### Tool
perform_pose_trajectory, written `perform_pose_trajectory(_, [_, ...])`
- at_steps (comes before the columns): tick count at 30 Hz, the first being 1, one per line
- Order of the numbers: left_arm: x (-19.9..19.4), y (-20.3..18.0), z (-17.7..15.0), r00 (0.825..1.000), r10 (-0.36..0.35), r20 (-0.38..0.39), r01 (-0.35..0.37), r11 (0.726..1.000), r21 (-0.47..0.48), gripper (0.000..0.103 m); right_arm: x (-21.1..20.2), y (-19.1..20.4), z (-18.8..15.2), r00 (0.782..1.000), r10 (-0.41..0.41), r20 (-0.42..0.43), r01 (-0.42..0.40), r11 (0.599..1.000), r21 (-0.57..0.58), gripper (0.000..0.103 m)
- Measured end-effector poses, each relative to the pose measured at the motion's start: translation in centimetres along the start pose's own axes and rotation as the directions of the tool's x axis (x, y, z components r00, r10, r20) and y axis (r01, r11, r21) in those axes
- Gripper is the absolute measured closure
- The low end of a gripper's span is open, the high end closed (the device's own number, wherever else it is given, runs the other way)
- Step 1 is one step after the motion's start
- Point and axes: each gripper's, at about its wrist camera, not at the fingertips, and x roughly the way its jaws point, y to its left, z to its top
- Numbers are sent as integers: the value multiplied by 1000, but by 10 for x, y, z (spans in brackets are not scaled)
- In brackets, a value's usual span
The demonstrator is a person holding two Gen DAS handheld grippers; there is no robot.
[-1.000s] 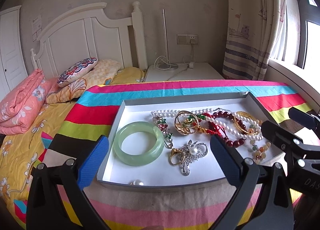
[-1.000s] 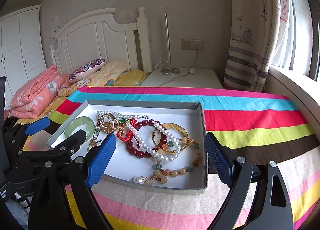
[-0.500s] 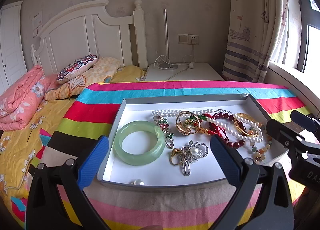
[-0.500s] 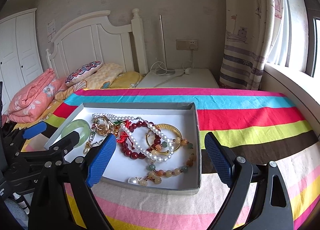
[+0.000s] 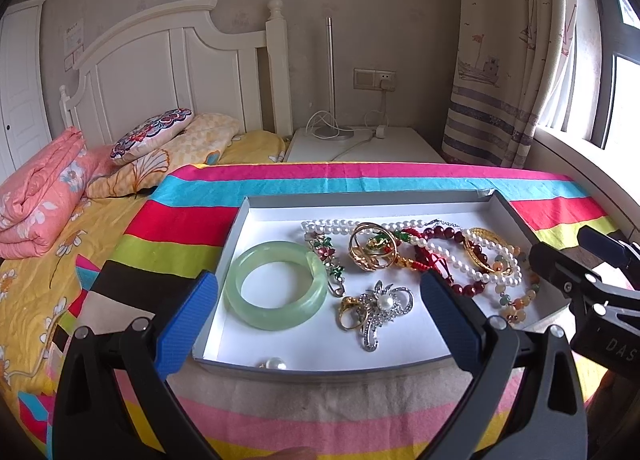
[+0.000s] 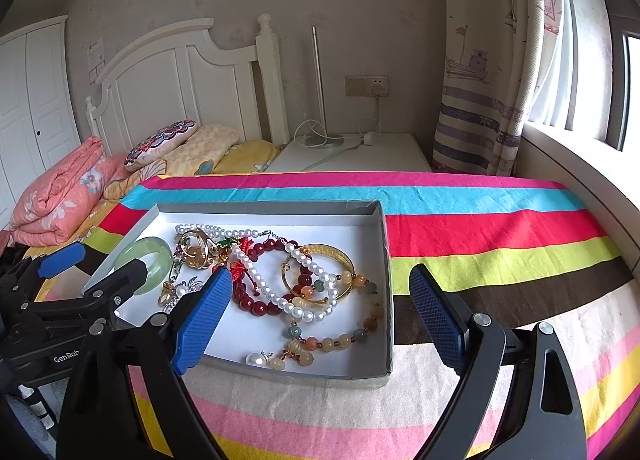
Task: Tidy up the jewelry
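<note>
A shallow white tray (image 5: 404, 199) (image 6: 386, 256) lies on the striped cloth and holds tangled jewelry. A green jade bangle (image 5: 276, 290) (image 6: 148, 260) lies at its left. A silver pearl brooch (image 5: 382, 310), a gold ring (image 5: 372, 246), a white pearl strand (image 6: 280, 292), dark red beads (image 6: 256, 302), a gold bangle (image 6: 320, 274) and a stone bead bracelet (image 6: 344, 336) lie beside it. My left gripper (image 5: 320, 316) is open and empty over the tray's near edge. My right gripper (image 6: 320, 320) is open and empty over the tray's right part.
The striped cloth (image 6: 500, 244) covers the surface. A bed with pillows (image 5: 152, 135) and a pink folded quilt (image 5: 36, 187) lies at left. A white nightstand (image 5: 368, 147) stands behind, a curtain (image 5: 508, 59) and window sill at right.
Both grippers have shifted slightly, so the tray sits a little differently in each view. Both stay open and empty. The jewelry has not moved.
</note>
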Motion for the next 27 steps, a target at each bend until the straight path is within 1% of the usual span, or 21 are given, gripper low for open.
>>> perform_pose_trajectory(4, [-1,1,0,1000,-5,3,5,1000,-4,3,0,0,0,1000,0,-1,0,1000,0,17])
perform_pose_trajectory(9, [-3,3,1,999,-36,7,36,999,-19,3,0,1,0,1000,0,-1,0,1000,-4,17])
perform_pose_trajectory(11, [-4,5,1,999,-34,7,34,999,-29,3,0,2,-1,1000,1,-1,-1,1000,-8,17])
perform_pose_trajectory(15, [-2,8,0,999,-45,-15,44,997,-56,3,0,2,-1,1000,2,-2,-2,1000,-9,17])
perform_pose_trajectory(18, [-4,10,-5,1000,-6,-1,6,998,-66,3,0,3,0,1000,4,-4,-4,1000,-13,17])
perform_pose_trajectory(19, [-5,9,-5,1000,-7,7,7,998,-56,3,0,3,0,1000,6,-4,-6,1000,-13,17])
perform_pose_trajectory(21, [-4,7,-4,1000,-21,-3,21,999,-42,3,0,3,0,1000,12,-7,-12,1000,-14,17])
perform_pose_trajectory(24, [-1,1,-3,997,-17,-76,18,1000,5,3,-4,3,0,999,11,-31,-12,1000,-13,17])
perform_pose_trajectory(27, [-4,2,-12,988,-9,-153,11,1000,12,3,-14,8,-7,996,19,-88,-22,999,-28,17])
